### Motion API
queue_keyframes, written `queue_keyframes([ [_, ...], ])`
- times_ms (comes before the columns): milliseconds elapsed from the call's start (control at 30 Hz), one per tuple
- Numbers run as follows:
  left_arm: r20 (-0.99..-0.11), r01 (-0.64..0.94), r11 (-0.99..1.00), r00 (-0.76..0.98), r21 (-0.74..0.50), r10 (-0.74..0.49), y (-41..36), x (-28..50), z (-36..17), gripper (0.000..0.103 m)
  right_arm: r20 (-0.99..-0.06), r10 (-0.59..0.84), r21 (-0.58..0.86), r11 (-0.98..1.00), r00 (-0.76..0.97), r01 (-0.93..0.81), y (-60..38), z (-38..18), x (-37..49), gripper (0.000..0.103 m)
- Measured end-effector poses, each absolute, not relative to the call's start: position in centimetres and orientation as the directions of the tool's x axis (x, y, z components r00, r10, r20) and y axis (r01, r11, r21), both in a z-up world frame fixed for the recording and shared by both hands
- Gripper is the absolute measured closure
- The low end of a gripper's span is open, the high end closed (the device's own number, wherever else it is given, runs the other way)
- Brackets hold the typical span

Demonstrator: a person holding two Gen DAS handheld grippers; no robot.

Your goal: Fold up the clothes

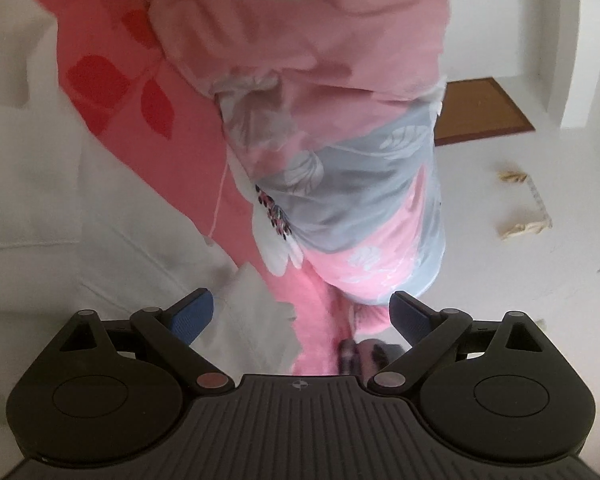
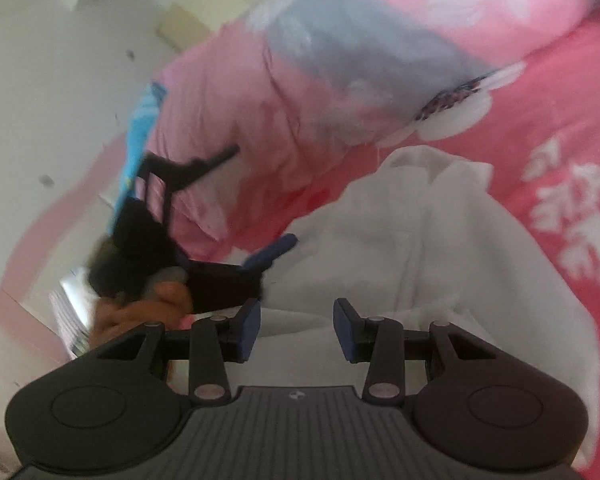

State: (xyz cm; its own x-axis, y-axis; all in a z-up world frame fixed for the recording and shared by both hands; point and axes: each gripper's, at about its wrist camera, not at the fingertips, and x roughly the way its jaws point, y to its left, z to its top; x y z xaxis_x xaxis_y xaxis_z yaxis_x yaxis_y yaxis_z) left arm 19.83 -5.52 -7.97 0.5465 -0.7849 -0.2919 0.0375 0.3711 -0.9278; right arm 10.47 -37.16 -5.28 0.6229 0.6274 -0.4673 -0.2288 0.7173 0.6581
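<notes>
A white collared shirt (image 2: 420,240) lies spread on the pink bed sheet (image 2: 560,120), with its collar toward the quilt. My right gripper (image 2: 298,330) hovers just over the shirt's near part, open, and only the cloth below shows between its blue pads. In the left wrist view the shirt (image 1: 100,220) fills the left side. My left gripper (image 1: 302,316) is open wide over the shirt's edge and the sheet (image 1: 112,92), holding nothing. In the right wrist view, one blue finger (image 2: 278,249) of the left gripper reaches to the shirt's left edge.
A rolled pink and grey floral quilt (image 1: 340,160) lies along the bed beside the shirt, also in the right wrist view (image 2: 340,60). A person's hand (image 2: 140,308) holds the left gripper. White floor (image 1: 520,280) with small scraps and a brown mat (image 1: 480,108) lie beyond.
</notes>
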Motion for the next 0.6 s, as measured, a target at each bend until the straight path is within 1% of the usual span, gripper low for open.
queue_keyframes([
  [100,-0.322,0.108,0.455,0.566,-0.884,-0.759,-4.6,18.3,-6.5,0.007,-0.506,0.559,0.608,0.771,0.657,-0.187,-36.5,-4.8,12.8,0.061],
  [167,-0.344,0.153,0.516,0.584,-0.843,-0.735,-4.0,16.9,-5.6,0.007,-0.500,0.547,0.592,0.782,0.671,-0.197,-36.0,-4.2,13.9,0.068],
  [200,-0.355,0.175,0.546,0.593,-0.820,-0.723,-3.7,16.2,-5.2,0.007,-0.504,0.548,0.581,0.787,0.667,-0.208,-35.5,-4.0,14.4,0.070],
  [233,-0.362,0.196,0.571,0.602,-0.797,-0.712,-3.4,15.5,-4.8,0.007,-0.520,0.543,0.557,0.801,0.660,-0.219,-34.8,-4.1,14.7,0.073],
  [267,-0.369,0.215,0.593,0.608,-0.776,-0.703,-3.1,14.8,-4.5,0.007,-0.546,0.531,0.522,0.821,0.649,-0.232,-33.9,-4.4,15.0,0.077],
  [333,-0.384,0.233,0.621,0.612,-0.748,-0.692,-2.6,13.5,-4.3,0.007,-0.608,0.485,0.436,0.866,0.629,-0.246,-32.1,-5.2,15.6,0.081],
  [400,-0.391,0.249,0.632,0.605,-0.734,-0.693,-2.0,12.4,-4.3,0.007,-0.682,0.409,0.348,0.911,0.607,-0.222,-30.9,-7.4,16.7,0.092],
  [433,-0.395,0.255,0.635,0.601,-0.729,-0.695,-1.7,11.8,-4.3,0.007,-0.696,0.395,0.343,0.916,0.600,-0.206,-30.8,-7.8,17.0,0.095],
  [500,-0.393,0.281,0.640,0.596,-0.715,-0.700,-1.0,10.6,-4.2,0.007,-0.688,0.407,0.385,0.906,0.601,-0.173,-31.3,-7.1,16.9,0.094],
  [600,-0.389,0.318,0.646,0.589,-0.694,-0.708,0.0,8.7,-4.3,0.007,-0.659,0.386,0.364,0.915,0.645,-0.175,-31.4,-5.0,16.2,0.093],
])
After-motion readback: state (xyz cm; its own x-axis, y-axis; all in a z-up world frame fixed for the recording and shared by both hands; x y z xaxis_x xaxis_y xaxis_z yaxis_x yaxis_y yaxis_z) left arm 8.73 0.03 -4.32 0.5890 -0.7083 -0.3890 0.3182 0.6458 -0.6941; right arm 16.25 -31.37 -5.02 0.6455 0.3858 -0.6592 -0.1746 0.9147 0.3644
